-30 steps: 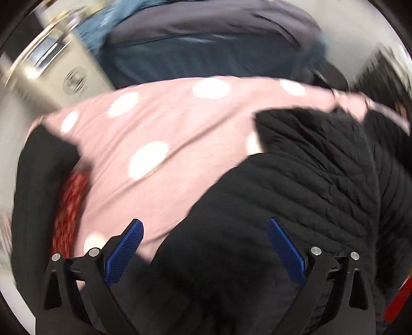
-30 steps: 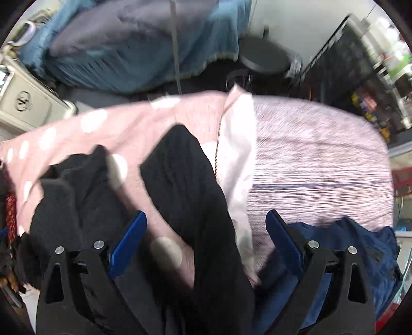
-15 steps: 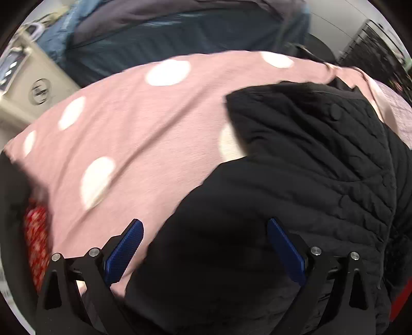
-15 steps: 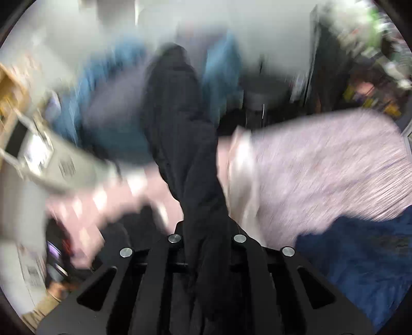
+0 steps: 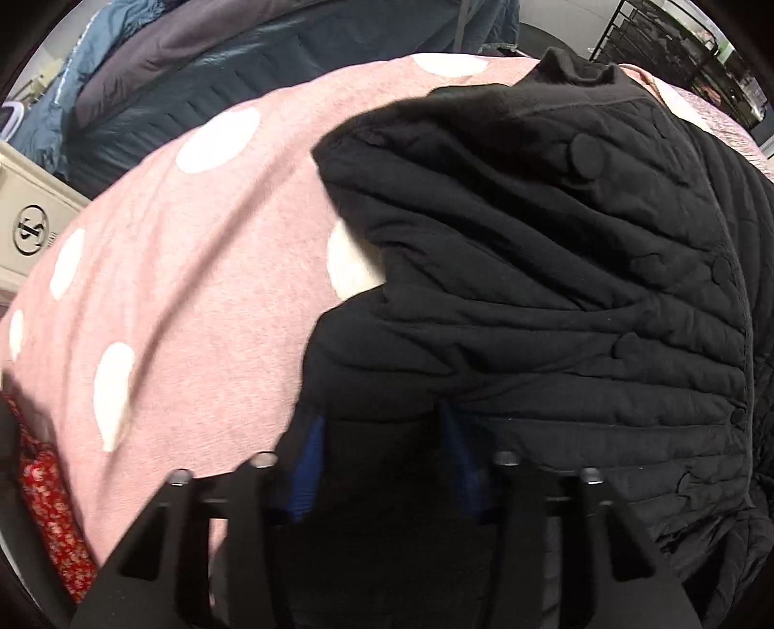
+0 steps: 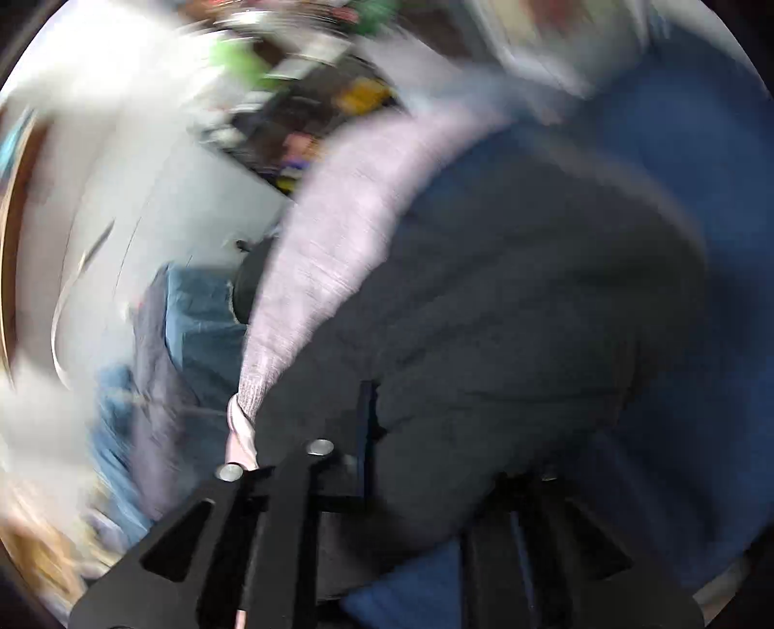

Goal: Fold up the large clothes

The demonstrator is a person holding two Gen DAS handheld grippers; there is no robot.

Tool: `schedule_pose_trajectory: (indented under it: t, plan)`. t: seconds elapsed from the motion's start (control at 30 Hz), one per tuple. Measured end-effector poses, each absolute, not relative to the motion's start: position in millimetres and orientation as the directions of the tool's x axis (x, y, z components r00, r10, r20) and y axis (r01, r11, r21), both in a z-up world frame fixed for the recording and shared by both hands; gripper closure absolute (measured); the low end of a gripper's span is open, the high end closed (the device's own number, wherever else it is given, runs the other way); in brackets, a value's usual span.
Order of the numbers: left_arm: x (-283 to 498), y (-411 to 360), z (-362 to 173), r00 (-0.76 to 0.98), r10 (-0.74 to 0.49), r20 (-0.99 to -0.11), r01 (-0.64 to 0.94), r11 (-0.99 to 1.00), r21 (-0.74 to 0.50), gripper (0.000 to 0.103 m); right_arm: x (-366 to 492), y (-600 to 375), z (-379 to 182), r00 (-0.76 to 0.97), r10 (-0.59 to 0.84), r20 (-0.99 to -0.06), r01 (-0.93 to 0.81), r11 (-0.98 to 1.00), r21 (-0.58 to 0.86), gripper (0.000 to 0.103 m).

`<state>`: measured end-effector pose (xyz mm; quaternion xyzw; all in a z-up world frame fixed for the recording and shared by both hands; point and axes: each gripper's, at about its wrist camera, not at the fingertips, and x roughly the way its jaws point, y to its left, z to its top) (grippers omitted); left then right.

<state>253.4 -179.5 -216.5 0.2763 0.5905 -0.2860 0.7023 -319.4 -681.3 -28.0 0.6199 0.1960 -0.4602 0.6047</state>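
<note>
Found the left gripper [image 5: 384,459] pinched on a bunched fold of the black quilted jacket [image 5: 556,290], jaws just drawn in, blue pads [image 5: 309,464] nearly buried in the dark cloth between them. Pointed down at the near edge of the garment. Noted the jacket heaped over the right part of the pink polka-dot cover [image 5: 193,290], its ribbed quilting and a row of round buttons facing up, collar toward the far side. Saw a red patterned cloth [image 5: 48,508] at the left edge, just beside the cover, a beige box with a round logo [image 5: 29,232] beyond it, and blue-grey bedding [image 5: 242,63] piled behind. Glimpsed a black wire rack [image 5: 677,43] at the upper right.

Found the right gripper [image 6: 435,435] heavily blurred, jaws just eased apart, dark cloth of the same jacket [image 6: 508,314] draped across the gap and hiding the right finger. Could not tell whether pressed on the fabric or loose of it. Made out a lilac knit sheet [image 6: 348,203] to the left of the jacket and a blue garment [image 6: 677,169] to its right.
</note>
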Motion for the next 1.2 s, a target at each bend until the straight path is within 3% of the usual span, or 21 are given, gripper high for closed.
schedule_pose_trajectory:
  t: [0.1, 0.17, 0.23, 0.43, 0.57, 0.9, 1.07, 1.2]
  plan:
    - [254.4, -179.4, -211.0, 0.154, -0.044, -0.987, 0.720, 0.690, 0.082, 0.061, -341.6, -664.9, -57.6, 0.600, -0.348, -0.720, 0.643, -0.325, 0.693, 0.063]
    - [251.1, -180.2, -200.2, 0.223, -0.012, -0.975, 0.705, 0.692, 0.153, 0.055, -334.9, -664.5, -46.4, 0.597, -0.329, -0.732, 0.679, -0.279, 0.679, 0.044]
    - [244.2, -179.9, -186.1, 0.280, -0.015, -0.960, 0.695, 0.693, 0.192, 0.036, -323.8, -663.4, -31.3, 0.580, -0.314, -0.752, 0.727, -0.217, 0.651, 0.031]
    - [210.5, -161.4, -138.2, 0.317, -0.132, -0.939, 0.674, 0.728, 0.125, 0.015, -301.7, -639.9, 21.1, 0.524, -0.377, -0.764, 0.827, 0.012, 0.562, 0.028]
    - [193.1, -116.9, -127.0, 0.323, -0.091, -0.942, 0.620, 0.772, 0.138, 0.015, -273.6, -616.0, 36.9, 0.505, -0.369, -0.780, 0.863, 0.176, 0.474, 0.021]
    - [126.6, -7.8, -109.0, 0.267, -0.126, -0.956, 0.438, 0.899, 0.003, 0.015, -243.3, -536.9, 8.1, 0.523, -0.163, -0.837, 0.797, 0.443, 0.411, 0.021]
    - [66.5, -18.8, -117.6, 0.155, -0.208, -0.966, 0.520, 0.848, -0.100, 0.015, -241.9, -494.3, -23.2, 0.473, 0.004, -0.881, 0.727, 0.564, 0.392, 0.021]
    - [0.5, -40.8, -106.6, 0.119, -0.283, -0.952, 0.670, 0.730, -0.133, 0.015, -265.2, -465.6, -43.4, 0.404, 0.054, -0.913, 0.716, 0.603, 0.352, 0.021]
